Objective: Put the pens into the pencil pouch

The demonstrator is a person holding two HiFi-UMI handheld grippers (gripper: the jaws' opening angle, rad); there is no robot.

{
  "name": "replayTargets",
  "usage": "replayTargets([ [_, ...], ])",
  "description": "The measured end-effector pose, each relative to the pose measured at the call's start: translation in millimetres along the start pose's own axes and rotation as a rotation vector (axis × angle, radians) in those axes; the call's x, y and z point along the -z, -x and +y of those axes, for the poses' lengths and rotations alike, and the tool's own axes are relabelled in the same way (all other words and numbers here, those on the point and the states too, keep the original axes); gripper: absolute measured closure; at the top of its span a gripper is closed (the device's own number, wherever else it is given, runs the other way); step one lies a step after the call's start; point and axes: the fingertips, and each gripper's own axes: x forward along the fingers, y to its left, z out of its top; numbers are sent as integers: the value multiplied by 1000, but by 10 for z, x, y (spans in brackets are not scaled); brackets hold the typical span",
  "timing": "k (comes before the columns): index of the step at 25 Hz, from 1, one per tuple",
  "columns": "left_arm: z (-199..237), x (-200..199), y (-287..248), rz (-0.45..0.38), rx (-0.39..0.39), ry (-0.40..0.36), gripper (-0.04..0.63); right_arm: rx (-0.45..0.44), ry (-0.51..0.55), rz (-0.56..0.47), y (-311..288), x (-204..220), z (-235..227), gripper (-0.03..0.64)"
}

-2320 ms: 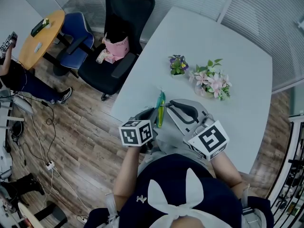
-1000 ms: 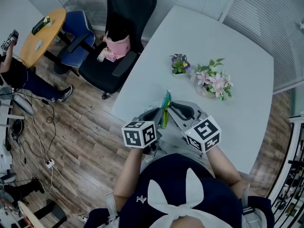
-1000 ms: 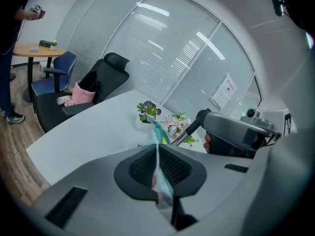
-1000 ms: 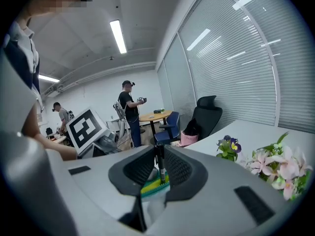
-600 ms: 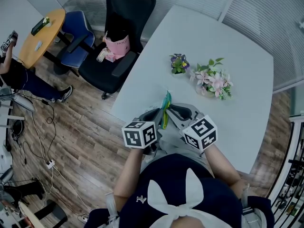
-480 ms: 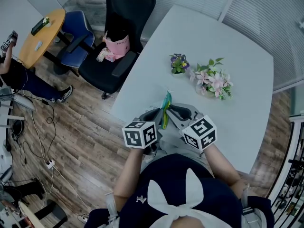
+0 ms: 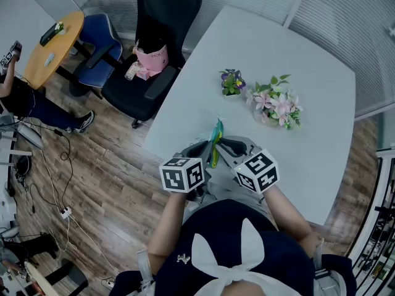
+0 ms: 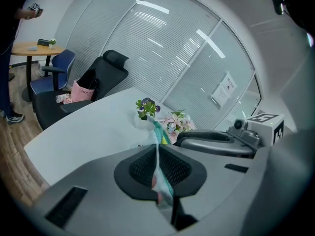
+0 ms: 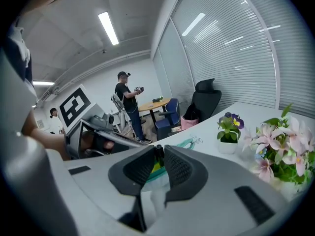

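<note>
Loading of a pen judged to be the step in hand.

Head view: found the left gripper [image 7: 199,148] and the right gripper [image 7: 229,145] close together low in the frame's centre, at the near edge of the white tabletop [image 7: 278,54], with the teal-and-white fabric pencil pouch [image 7: 215,133] standing up between them. Noted a small potted purple-flowered plant [image 7: 231,84] and a bunch of pink flowers [image 7: 274,108] further up the frame, well apart from the pouch.

Left gripper view: showed jaws pressed together on a thin fold of the pouch at frame centre, with the fabric rising beyond the pads toward the flowers.

Right gripper view: showed jaws partly closed, pinching what looked like a slim dark-tipped yellow-green pen [image 9: 157,157] at frame centre, just above the pouch's white cloth and teal zip edge. Could not tell whether the tip had entered the opening.

Next move, as judged: called for a firm left pinch to hold the mouth up, a push of the pen along into the pouch, and spreading of the right jaws only once inside.
</note>
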Motion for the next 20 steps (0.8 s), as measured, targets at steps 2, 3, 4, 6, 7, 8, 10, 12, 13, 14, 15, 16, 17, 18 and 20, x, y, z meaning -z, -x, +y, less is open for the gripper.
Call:
replayTargets([
  [2, -2, -2, -1, 1, 1, 1, 562, -1, -1, 7, -9, 19, -4, 548],
  [3, -4, -3, -2, 1, 2, 1, 562, -1, -2, 11, -14, 31, -6, 548],
  [4, -5, -3, -4, 1, 2, 1, 562, -2, -3, 15, -19, 44, -9, 548],
  [6, -6, 0, -11, 2, 3, 1, 561, -3, -3, 25, -32, 77, -17, 546],
  [7, -7, 3, -16, 3, 3, 1, 562, -3, -3, 29, -39, 95, -23, 546],
  [8, -7, 6, -21, 3, 3, 1, 562, -3, -3, 33, -45, 113, -29, 546],
  [10, -7, 15, -29, 5, 2, 1, 561, -3, -6, 38, -55, 141, -40, 548],
  [12, -10, 26, -32, 6, 1, 0, 562, -2, -7, 42, -58, 162, -46, 548],
  [13, -12, 31, -31, 6, 1, 0, 562, -2, -7, 44, -58, 171, -48, 548],
  [14, -14, 35, -29, 7, 1, 1, 563, -2, -7, 46, -59, 180, -50, 548],
  [15, -15, 38, -28, 7, 0, 1, 561, -2, -8, 48, -60, 190, -51, 548],
  [16, -16, 40, -27, 8, 0, 2, 563, -3, -9, 51, -63, 200, -52, 548],
  [17, -17, 42, -27, 9, 1, 3, 563, -3, -10, 54, -68, 211, -53, 546],
  [18, -18, 43, -28, 10, 1, 3, 562, -4, -10, 59, -75, 223, -54, 545],
  [20, -17, 41, -31, 11, 1, 2, 562, -4, -9, 70, -97, 248, -57, 541],
])
